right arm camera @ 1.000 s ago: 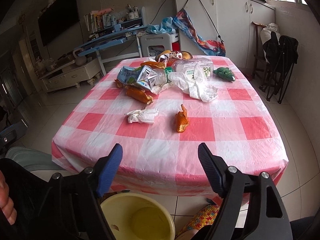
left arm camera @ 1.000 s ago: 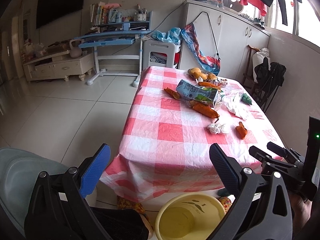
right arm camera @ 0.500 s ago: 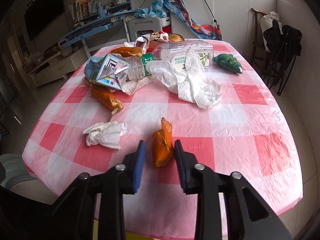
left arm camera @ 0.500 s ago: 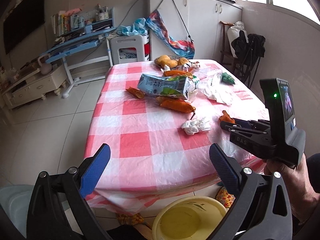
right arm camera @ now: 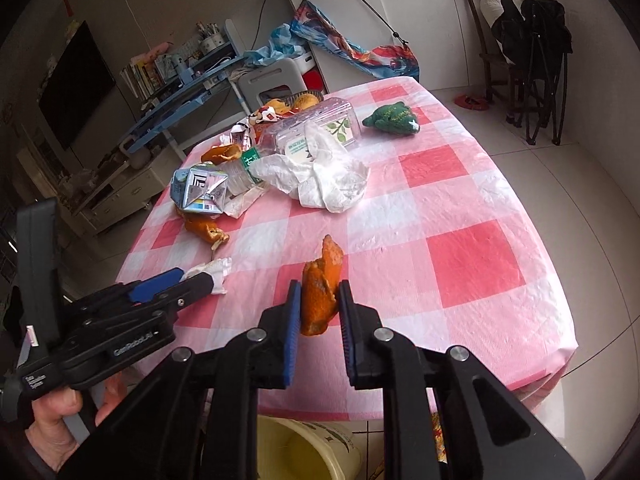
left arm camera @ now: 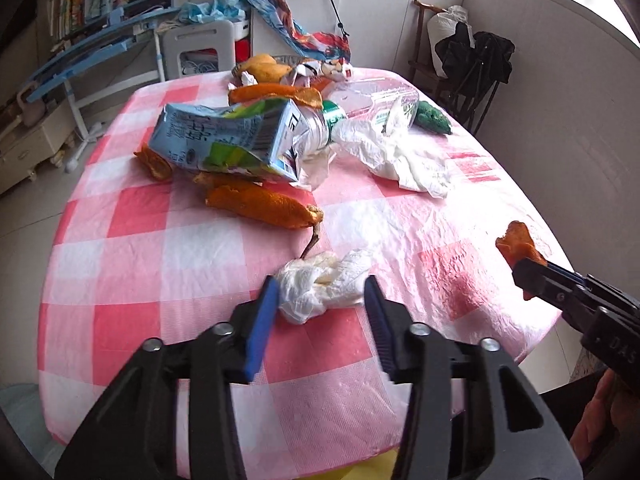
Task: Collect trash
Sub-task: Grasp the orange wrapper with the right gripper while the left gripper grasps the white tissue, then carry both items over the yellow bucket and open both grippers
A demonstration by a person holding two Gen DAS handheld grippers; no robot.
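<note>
A crumpled white tissue (left arm camera: pixel 324 276) lies near the front of the red-and-white checked table (left arm camera: pixel 160 260). My left gripper (left arm camera: pixel 319 294) straddles it; its jaws are closing and both blue pads touch the wad. The right wrist view shows the same left gripper (right arm camera: pixel 192 280) at the tissue (right arm camera: pixel 218 270). My right gripper (right arm camera: pixel 320 292) is shut on a piece of orange peel (right arm camera: pixel 324 276), which sticks up from between the pads. In the left wrist view the right gripper (left arm camera: pixel 524 272) holds that peel (left arm camera: pixel 518 242) at the table's right edge.
Further back lie a squashed blue milk carton (left arm camera: pixel 232 140), more orange peels (left arm camera: pixel 260 204), a spread white tissue (left arm camera: pixel 408 160), a clear plastic bottle (left arm camera: pixel 384 104) and a green object (left arm camera: pixel 432 118). A yellow bin (right arm camera: pixel 312 448) stands below the table's front edge.
My left gripper has come forward and down over the table to the tissue, and its jaws have narrowed from wide open. The right gripper, shut on the peel, has shifted and rolled.
</note>
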